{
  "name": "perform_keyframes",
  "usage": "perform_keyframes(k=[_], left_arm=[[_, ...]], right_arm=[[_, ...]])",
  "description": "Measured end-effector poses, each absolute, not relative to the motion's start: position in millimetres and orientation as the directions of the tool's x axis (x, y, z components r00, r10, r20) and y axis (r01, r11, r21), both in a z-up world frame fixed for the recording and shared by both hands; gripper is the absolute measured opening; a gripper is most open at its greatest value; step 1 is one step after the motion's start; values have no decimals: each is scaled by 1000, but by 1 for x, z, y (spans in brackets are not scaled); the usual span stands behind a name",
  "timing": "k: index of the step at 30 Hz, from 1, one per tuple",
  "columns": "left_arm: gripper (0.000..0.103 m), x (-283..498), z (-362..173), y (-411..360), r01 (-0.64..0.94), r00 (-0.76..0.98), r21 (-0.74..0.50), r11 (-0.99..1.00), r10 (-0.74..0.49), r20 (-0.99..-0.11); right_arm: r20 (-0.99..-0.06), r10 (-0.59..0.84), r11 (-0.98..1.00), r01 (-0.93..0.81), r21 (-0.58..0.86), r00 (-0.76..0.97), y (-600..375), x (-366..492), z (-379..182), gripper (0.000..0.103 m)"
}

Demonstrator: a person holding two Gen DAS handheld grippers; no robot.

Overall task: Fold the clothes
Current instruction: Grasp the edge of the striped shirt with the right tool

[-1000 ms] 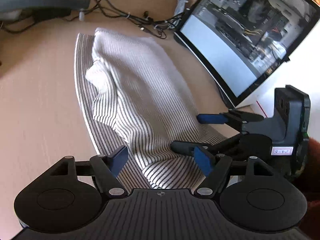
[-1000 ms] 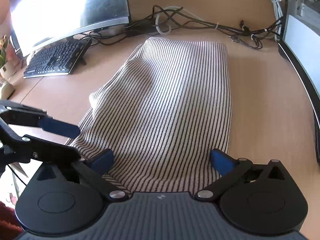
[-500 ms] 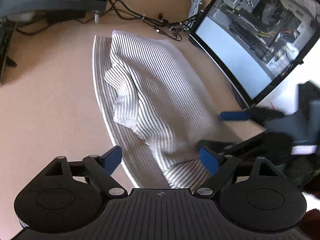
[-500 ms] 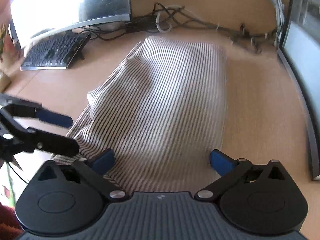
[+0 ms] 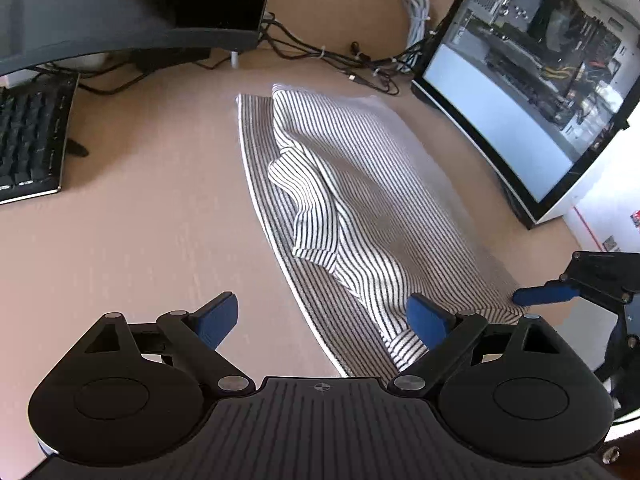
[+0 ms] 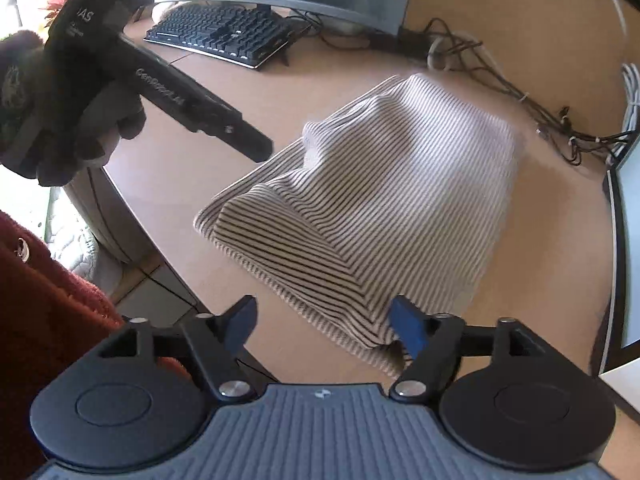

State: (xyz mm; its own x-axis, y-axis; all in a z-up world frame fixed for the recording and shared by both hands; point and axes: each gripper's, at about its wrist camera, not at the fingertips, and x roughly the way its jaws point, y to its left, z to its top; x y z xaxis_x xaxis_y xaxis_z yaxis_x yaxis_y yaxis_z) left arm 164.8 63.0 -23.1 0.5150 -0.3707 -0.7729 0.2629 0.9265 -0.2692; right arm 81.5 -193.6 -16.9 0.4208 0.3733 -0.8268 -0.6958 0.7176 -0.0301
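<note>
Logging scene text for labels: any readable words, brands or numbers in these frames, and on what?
"AS": end of a word, rest hidden, on the left gripper body.
"Cen...": white print along its arm, rest too blurred.
keyboard keycaps: too small.
Red-marked label beside the monitor: unreadable.

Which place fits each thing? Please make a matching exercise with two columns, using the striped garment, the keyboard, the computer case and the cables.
1 striped garment
2 keyboard
3 computer case
4 cables

a far edge of the desk
b right side
c middle of the desk
d left side, under the monitor

Pairs: 1-c, 2-d, 3-b, 4-a
</note>
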Motion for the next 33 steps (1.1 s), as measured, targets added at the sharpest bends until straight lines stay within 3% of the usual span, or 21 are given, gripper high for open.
perform_keyframes(k=[9, 12, 18, 22, 29, 33], left_arm=[[97, 161, -17, 52, 286, 545, -229, 931, -354, -760], [98, 158, -13, 54, 288, 565, -203, 936, -337, -753], [99, 150, -8, 64, 316, 577, -189, 930, -346, -740], [101, 135, -11, 75, 395, 549, -190, 899, -397, -736], [101, 103, -33, 44, 594, 466, -42, 803, -386, -796], [101, 113, -30, 50, 536, 474, -92, 839, -390, -789]], right_arm=[[-809, 269, 641, -724, -254, 522, -153, 73, -45, 83], [-829, 295, 760, -643, -98, 475, -162, 95, -40, 80], [-822, 466, 873, -319, 368, 327, -215, 149, -46, 80], [-801, 514, 855, -260, 449, 305, -229, 158, -52, 80], [-825, 431, 863, -433, 259, 365, -200, 138, -44, 81], [-787, 461, 752, -652, 100, 411, -183, 106, -24, 81]])
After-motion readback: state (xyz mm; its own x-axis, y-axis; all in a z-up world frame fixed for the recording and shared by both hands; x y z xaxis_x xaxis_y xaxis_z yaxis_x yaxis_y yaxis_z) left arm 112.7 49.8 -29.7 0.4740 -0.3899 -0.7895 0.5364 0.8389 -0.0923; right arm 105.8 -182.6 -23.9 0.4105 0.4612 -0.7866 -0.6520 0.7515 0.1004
